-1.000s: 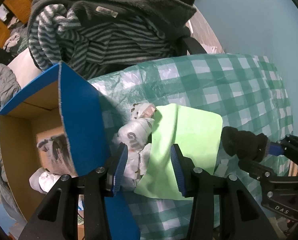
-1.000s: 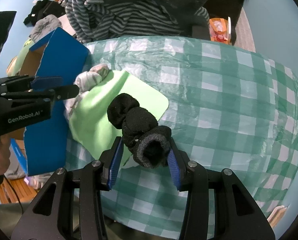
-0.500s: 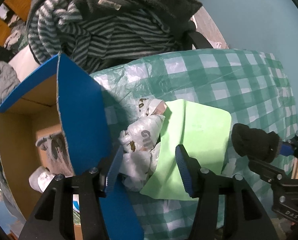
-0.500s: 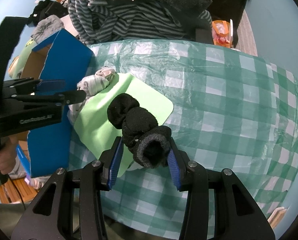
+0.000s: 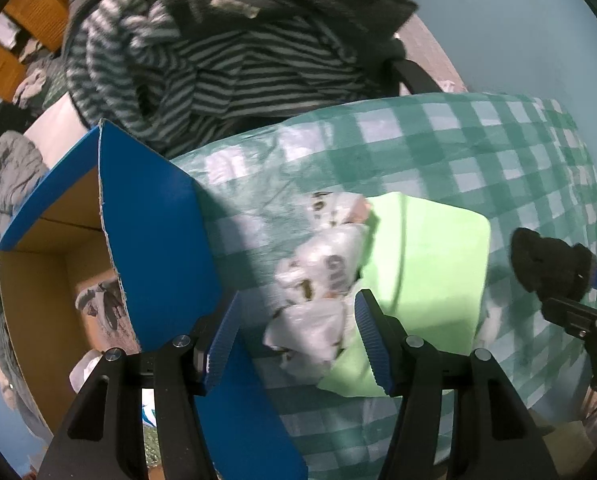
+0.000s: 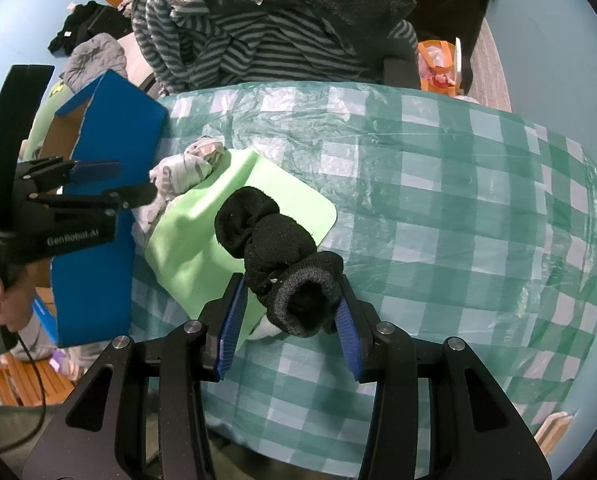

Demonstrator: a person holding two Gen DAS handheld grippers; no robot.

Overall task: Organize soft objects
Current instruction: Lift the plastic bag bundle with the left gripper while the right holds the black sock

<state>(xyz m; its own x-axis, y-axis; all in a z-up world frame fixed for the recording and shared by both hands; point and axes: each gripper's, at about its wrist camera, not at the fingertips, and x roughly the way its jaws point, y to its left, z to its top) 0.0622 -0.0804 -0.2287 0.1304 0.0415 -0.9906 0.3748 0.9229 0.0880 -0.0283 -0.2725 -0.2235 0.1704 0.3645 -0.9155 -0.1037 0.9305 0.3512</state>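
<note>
**Soft objects: black sock clamped, white bundle under spread jaws**

Far left of the left gripper (image 5: 296,336): blue cardboard box (image 5: 154,240), open, brown inside, with patterned fabric (image 5: 98,304) lying in it. The gripper's left finger sits against the box's blue flap.

Left gripper points down over the white patterned cloth bundle (image 5: 322,280). Jaws have just been opening and stand apart; the bundle lies below and between them, pads not pressing on it. Bundle rests on the green checked tablecloth (image 5: 478,152), its right edge tucked against the light green mat (image 5: 426,264), which reaches under the right finger.

Beyond both tools: striped and dark grey garments (image 6: 258,40) heaped at the table's far edge.

Right gripper (image 6: 288,324), right of the mat: clamped on the cuff of a rolled black sock (image 6: 274,248). The sock's free end sticks forward over the mat's near corner. A hand (image 6: 2,300) holds the left tool's handle, seen at far left of the right view.
</note>
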